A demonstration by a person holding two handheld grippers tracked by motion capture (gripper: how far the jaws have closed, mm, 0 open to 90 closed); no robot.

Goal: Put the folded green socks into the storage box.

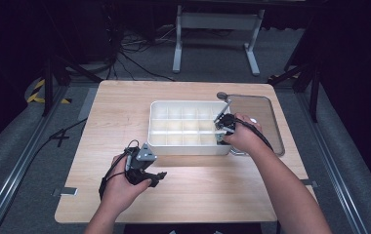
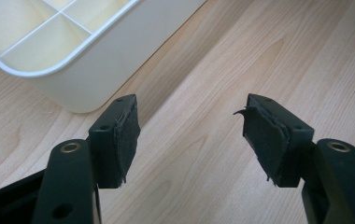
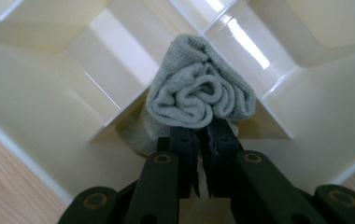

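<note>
Currently the right gripper [image 3: 199, 140] has its jaws pinched nearly together on a rolled grey-green cloth [image 3: 199, 93], soft knit, likely a sock or small towel. The roll sits in a compartment at the right end of the white divided organizer box [image 1: 183, 146], by its near wall. Judged light, limp and compressible; not fragile. Holding across the bundled layers, as now, should keep the roll from unwinding. Left gripper [image 2: 194, 135] hovers wide open and empty over the tabletop [image 2: 259, 56], just beside the box corner.
</note>
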